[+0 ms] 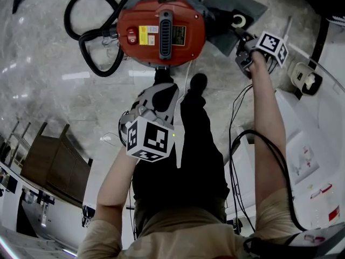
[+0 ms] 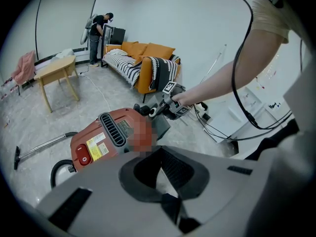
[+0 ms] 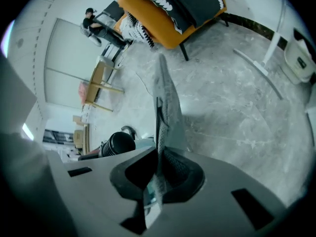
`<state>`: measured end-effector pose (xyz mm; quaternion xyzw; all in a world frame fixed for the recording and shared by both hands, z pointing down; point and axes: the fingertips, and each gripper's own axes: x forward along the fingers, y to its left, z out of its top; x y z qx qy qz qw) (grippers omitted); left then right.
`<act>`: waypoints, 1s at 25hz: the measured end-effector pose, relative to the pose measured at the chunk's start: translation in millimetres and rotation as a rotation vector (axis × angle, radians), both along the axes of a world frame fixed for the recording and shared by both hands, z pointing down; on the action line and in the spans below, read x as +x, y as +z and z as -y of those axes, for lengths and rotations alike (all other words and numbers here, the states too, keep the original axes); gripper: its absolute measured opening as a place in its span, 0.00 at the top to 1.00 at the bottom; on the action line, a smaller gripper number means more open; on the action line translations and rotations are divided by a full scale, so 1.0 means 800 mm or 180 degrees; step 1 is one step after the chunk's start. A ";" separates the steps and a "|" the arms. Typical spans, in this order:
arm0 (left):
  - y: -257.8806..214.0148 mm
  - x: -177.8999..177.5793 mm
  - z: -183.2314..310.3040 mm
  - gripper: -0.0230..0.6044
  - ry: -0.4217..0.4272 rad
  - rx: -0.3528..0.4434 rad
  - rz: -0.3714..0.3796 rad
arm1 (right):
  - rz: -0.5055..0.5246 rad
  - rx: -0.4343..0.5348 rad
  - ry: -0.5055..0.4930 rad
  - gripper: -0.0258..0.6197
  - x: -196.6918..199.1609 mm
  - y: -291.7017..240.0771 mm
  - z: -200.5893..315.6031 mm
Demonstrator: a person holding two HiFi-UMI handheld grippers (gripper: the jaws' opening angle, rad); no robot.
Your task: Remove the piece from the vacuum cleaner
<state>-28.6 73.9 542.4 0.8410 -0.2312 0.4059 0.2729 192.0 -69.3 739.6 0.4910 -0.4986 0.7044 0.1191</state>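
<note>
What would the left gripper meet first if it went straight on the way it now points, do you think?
Probably the red vacuum cleaner, near the grey piece held by the right gripper; depth is unclear.

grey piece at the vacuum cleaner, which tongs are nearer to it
Right. The right tongs are clamped on the grey piece; the left tongs hang on the vacuum cleaner's near side, clear of the piece.
</note>
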 end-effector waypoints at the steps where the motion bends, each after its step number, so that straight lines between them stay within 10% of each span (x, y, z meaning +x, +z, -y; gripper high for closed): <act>1: 0.001 0.000 -0.001 0.97 -0.0005 -0.0006 0.0002 | -0.0103 0.0055 -0.0172 0.92 0.006 -0.002 -0.002; 11: -0.004 0.020 -0.004 0.97 0.0089 0.0041 -0.0001 | -0.0454 0.0241 -0.0940 0.92 0.005 -0.023 -0.023; 25: -0.056 0.053 0.014 0.97 0.0482 0.0284 0.0058 | -0.0432 0.0373 -0.0330 0.92 0.098 -0.097 -0.084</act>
